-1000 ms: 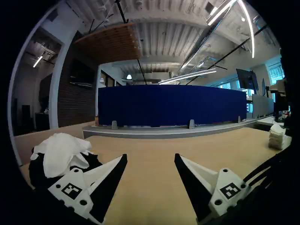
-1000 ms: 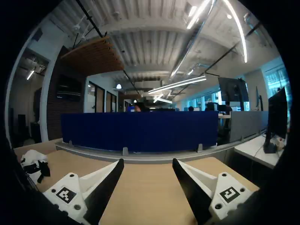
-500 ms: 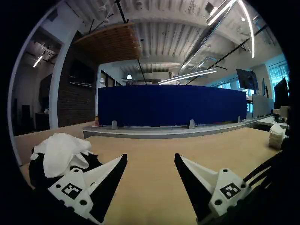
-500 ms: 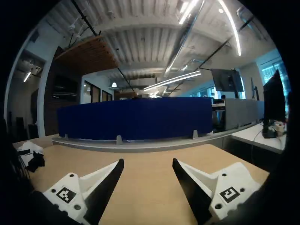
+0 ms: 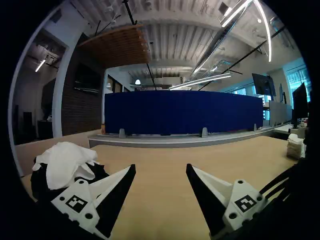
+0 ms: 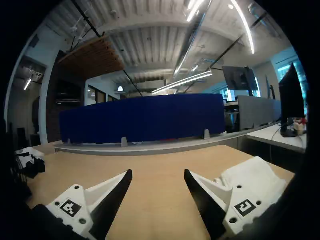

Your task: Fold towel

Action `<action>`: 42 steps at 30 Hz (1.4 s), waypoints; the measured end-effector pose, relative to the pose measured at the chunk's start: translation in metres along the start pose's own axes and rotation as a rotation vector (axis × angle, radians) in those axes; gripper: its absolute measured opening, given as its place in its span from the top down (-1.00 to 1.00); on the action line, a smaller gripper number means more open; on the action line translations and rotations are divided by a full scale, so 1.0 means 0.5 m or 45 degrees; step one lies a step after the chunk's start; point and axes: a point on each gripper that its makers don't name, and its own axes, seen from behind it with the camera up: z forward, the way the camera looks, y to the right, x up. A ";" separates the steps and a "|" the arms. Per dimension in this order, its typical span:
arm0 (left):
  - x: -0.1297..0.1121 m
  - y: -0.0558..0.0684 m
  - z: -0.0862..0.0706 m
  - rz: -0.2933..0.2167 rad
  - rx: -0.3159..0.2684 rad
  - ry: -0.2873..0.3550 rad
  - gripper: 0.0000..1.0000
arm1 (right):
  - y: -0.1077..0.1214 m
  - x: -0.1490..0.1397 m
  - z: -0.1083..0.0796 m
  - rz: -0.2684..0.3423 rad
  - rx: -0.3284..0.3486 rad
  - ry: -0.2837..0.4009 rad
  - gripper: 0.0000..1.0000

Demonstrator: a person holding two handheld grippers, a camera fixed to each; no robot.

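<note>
left gripper (image 5: pixel 160 166): held wide apart, nothing gripped, low over the worktop (image 5: pixel 224 154).
crumpled towel (image 5: pixel 64 164): seen left of the left gripper, heaped on a dark item (image 5: pixel 100 172).
blue divider (image 5: pixel 180 112): set along the worktop's far edge.
right gripper (image 6: pixel 157 171): held wide apart, nothing gripped.
white folded towel (image 6: pixel 256 174): laid on the worktop just behind the right finger; contact cannot be told.

Legible text: none | marker squares (image 5: pixel 77 203) on fingers (image 5: pixel 98 189): coded pattern only, no lettering
</note>
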 end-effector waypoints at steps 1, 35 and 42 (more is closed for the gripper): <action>0.000 0.000 0.000 0.000 0.000 0.000 -0.87 | -0.001 -0.001 0.000 0.002 0.002 0.002 -1.00; 0.001 0.000 -0.001 0.000 0.000 0.000 -0.88 | 0.002 -0.016 -0.012 -0.045 -0.008 0.024 -1.00; 0.001 0.000 -0.001 0.000 0.000 0.000 -0.88 | -0.007 -0.025 -0.006 -0.088 0.001 0.022 -1.00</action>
